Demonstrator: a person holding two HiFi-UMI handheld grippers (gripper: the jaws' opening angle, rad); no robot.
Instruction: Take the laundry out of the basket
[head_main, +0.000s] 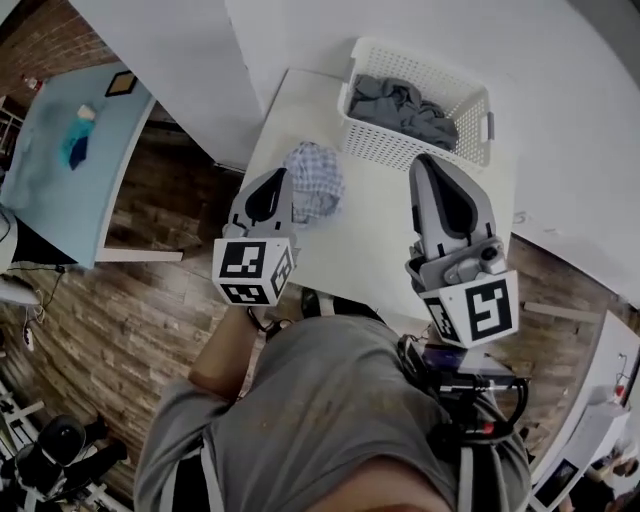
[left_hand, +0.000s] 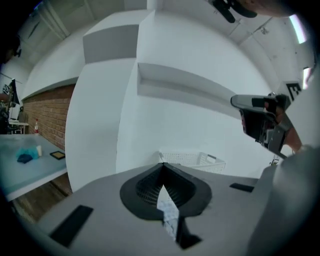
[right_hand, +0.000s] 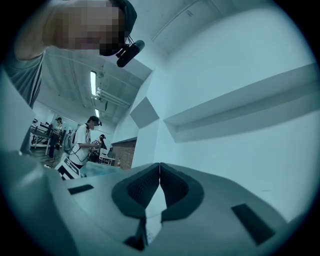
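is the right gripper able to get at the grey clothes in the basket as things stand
Probably yes: the right gripper is just in front of the open-topped basket, the grey clothes lie uncovered, nothing between. Its shut jaws must open first.

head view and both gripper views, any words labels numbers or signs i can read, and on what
No readable words or numbers in any view.
Marker cubes on the left hand-held gripper and right hand-held gripper: black-and-white square patterns, no letters.
White basket: no label visible.
Dark-framed item on the blue table: too small to read.
Print on a bystander's shirt: too blurred to read.
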